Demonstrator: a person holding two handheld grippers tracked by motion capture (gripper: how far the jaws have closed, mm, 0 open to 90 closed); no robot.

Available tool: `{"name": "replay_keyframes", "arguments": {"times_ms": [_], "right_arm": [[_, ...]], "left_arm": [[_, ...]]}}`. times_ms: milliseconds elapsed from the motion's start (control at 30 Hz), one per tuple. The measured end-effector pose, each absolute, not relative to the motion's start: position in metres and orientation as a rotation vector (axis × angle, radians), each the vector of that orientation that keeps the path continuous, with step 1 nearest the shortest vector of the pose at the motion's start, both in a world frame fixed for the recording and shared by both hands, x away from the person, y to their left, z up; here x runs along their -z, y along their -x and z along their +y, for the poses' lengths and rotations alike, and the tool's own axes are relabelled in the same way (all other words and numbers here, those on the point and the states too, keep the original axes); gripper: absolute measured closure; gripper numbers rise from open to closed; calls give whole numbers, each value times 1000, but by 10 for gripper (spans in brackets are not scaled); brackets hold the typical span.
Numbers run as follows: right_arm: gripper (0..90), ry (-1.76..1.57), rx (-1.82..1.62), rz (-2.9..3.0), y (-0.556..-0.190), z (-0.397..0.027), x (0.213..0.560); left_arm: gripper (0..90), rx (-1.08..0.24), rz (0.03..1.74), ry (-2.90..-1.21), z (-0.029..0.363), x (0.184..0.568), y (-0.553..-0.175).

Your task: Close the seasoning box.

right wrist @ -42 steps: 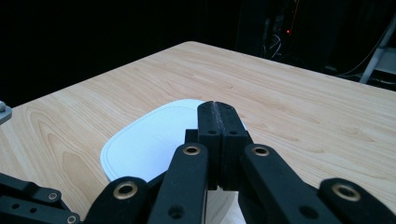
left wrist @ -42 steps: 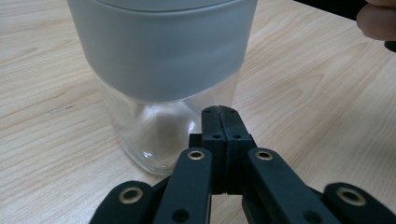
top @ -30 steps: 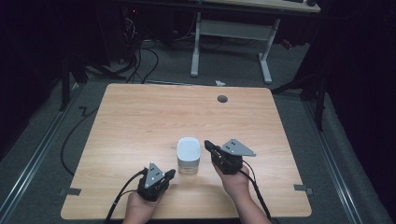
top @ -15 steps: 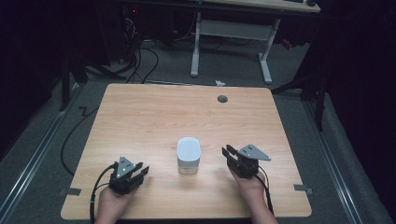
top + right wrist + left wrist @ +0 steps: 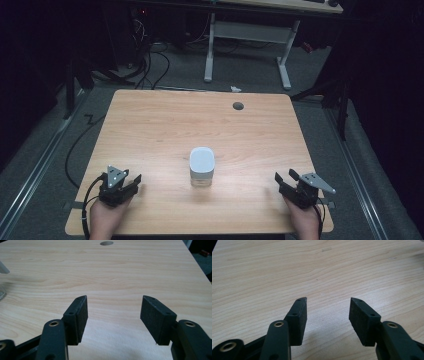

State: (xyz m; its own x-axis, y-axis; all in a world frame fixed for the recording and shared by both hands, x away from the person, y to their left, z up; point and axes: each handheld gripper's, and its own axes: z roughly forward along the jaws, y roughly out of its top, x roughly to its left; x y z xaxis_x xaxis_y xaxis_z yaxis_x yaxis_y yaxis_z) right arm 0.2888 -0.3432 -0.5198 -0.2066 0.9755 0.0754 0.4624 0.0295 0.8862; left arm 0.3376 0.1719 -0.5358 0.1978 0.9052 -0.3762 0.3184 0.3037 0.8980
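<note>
**White-lidded jar alone at mid-desk, both tongs apart and empty**

A small jar with a white rounded-square top stands upright on the wooden desk, a little nearer the person's edge than the middle. Its lower body looks clear, perhaps glass or plastic, though the high view is too coarse to be sure. Nothing touches it.

Well apart from the jar, toward the near left corner of the desk, the left tongs are held low over the wood by the person's left hand, tips pointing toward the jar's side. In the left gripper view the left tongs have their jaws spread wide with bare wood grain between them.

Equally far from the jar on its other side, near the near right corner, the right tongs sit in the right hand. In the right gripper view the right tongs also stand apart, gripping nothing.

Beyond the jar, near the far edge of the desk, is a round cable hole. Past that edge, a white-legged table frame and loose cables lie on the dark floor.
</note>
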Motion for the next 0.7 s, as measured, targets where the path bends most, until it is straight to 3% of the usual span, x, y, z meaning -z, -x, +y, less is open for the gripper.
{"name": "replay_keyframes", "arguments": {"times_ms": [700], "right_arm": [[355, -1344, -1061, 1842, -289, -319, 523]], "left_arm": [[465, -597, 1318, -1280, 160, 536, -333]]}}
